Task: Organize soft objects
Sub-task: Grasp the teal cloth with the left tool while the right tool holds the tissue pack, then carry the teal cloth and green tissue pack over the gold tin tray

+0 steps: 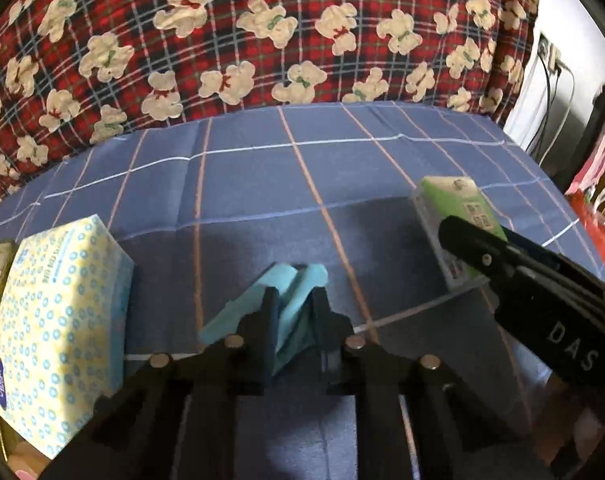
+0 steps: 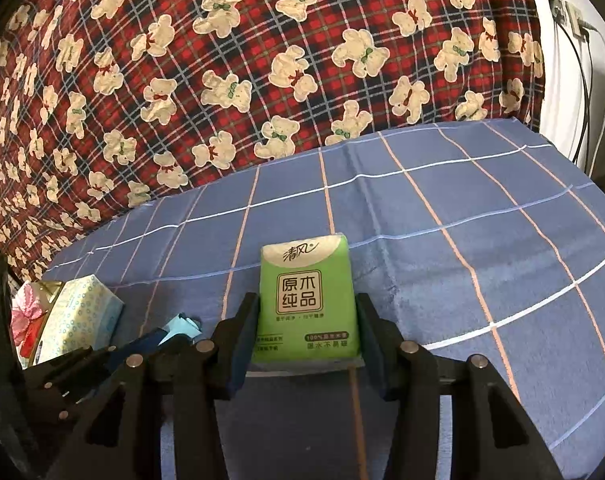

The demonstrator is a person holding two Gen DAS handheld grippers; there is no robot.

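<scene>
Where bear-print blanket (image 2: 262,80) ends, blue checked sheet (image 2: 462,240).

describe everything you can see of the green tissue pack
The green tissue pack is a soft plastic-wrapped packet, bright green with a pale top flap, brown Chinese lettering and a square label. It rests on the blue checked cloth, label face toward the right wrist camera, between the right gripper fingers, which flank both its sides. Whether they press it is unclear. In the left wrist view it looks slightly tilted.
</scene>
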